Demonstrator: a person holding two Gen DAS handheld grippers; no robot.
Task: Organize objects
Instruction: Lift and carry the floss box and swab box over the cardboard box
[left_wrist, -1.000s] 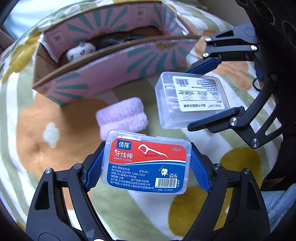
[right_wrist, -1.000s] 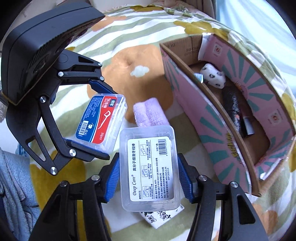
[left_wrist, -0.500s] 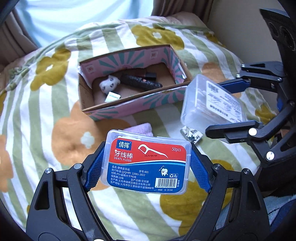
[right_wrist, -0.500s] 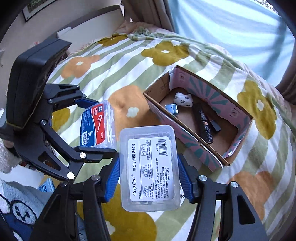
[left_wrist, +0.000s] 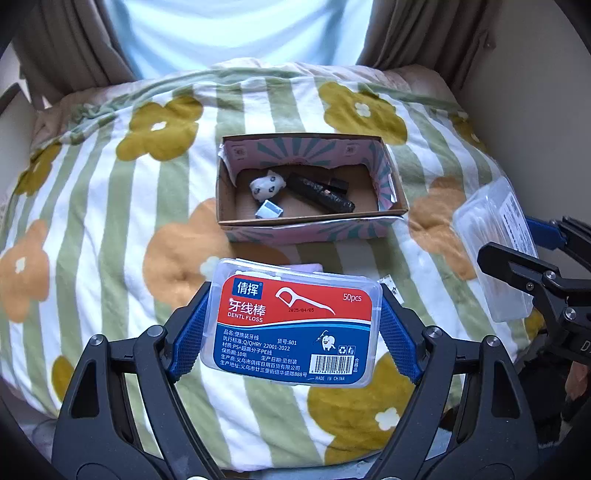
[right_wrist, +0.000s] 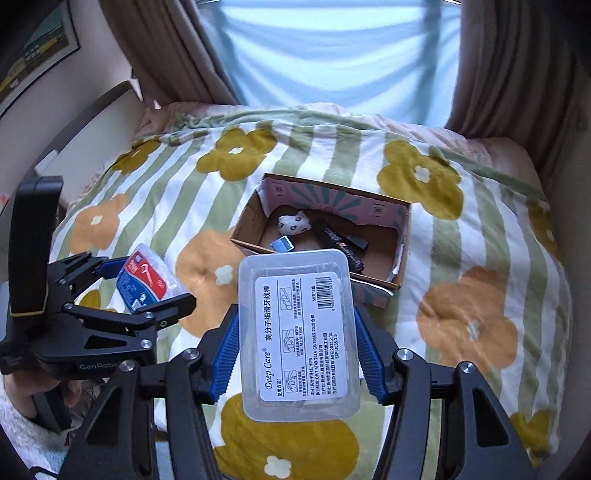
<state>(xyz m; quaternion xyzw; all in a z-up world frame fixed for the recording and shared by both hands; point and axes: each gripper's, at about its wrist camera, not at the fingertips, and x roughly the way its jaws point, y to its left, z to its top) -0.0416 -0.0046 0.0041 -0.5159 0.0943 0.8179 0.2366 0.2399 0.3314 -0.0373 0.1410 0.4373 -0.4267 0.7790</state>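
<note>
In the left wrist view the dental floss box (left_wrist: 294, 322) is pinched by the left claw (left_wrist: 293, 326) above the bed (left_wrist: 110, 206); a lilac cloth edge (left_wrist: 306, 266) is seen only here. In the right wrist view the clear floss case (right_wrist: 298, 334) is pinched by the right claw (right_wrist: 297, 354); four items are counted in the cardboard box (right_wrist: 404, 236).

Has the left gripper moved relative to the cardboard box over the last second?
Yes. The left gripper, clamping the red-and-blue floss case, rose back from the pink-lined cardboard box.
</note>
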